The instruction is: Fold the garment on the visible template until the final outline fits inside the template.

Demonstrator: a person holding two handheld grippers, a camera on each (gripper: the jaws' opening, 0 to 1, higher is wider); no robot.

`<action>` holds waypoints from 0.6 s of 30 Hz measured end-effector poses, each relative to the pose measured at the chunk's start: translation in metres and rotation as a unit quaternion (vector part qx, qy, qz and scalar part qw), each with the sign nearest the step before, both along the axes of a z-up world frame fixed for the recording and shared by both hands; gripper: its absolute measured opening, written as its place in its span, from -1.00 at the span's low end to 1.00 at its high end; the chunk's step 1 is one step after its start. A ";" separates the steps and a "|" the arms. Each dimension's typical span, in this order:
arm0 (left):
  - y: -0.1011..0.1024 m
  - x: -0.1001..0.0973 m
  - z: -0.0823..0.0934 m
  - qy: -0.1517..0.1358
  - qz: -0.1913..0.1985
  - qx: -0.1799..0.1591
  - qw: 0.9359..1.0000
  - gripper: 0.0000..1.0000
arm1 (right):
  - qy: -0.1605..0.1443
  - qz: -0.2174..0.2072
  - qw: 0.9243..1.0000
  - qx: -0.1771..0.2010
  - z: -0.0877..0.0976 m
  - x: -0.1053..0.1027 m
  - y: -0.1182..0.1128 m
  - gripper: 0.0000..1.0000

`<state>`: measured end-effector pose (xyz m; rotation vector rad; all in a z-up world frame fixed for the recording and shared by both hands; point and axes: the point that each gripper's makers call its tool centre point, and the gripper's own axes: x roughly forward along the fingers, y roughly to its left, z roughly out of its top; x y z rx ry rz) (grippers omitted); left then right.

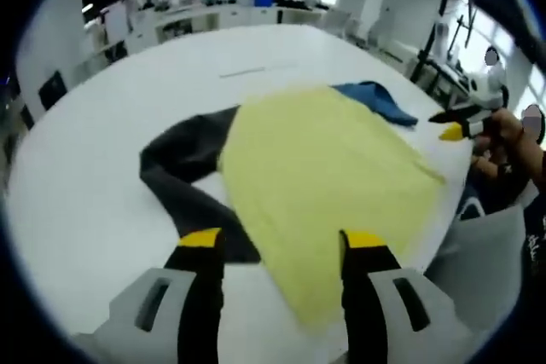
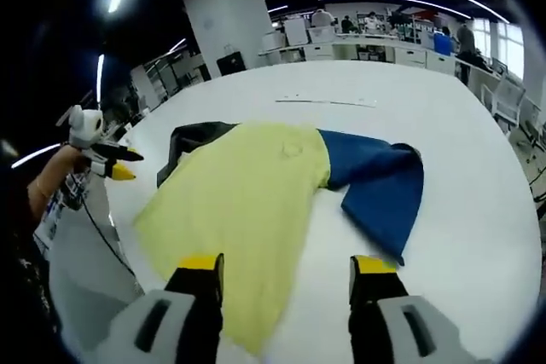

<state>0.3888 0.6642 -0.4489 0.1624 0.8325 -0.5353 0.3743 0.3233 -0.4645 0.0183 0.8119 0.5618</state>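
Both grippers, left gripper [image 1: 279,245] and right gripper [image 2: 288,268], hover wide open and empty over the yellow garment [image 1: 328,181] spread on the white table [image 1: 77,210]; soft, limp cloth, likely best pinched at a hem corner.

left gripper [image 1: 281,240]: fingers apart | right gripper [image 2: 288,266]: fingers apart

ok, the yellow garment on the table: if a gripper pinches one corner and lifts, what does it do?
Probably floppy: the yellow garment lies flat, conforming to the white table, so the rest would likely hang and trail. Likely light; it looks thin. It overlaps the dark garment and blue garment, so a pull might drag them. Both grippers are open.
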 end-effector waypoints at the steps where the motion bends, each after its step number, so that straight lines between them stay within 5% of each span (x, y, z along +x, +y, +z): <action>1: -0.001 0.004 0.001 -0.002 0.001 0.001 1.000 0.01 | -0.003 0.002 1.000 0.000 0.002 0.004 0.000 0.18; 10: -0.006 0.052 0.011 -0.033 -0.026 0.016 0.999 -0.01 | -0.017 0.030 0.999 0.005 0.018 0.052 0.005 0.21; 18: -0.004 0.091 0.011 -0.042 -0.010 0.014 0.999 -0.06 | -0.025 0.048 0.998 -0.010 0.021 0.091 0.008 0.17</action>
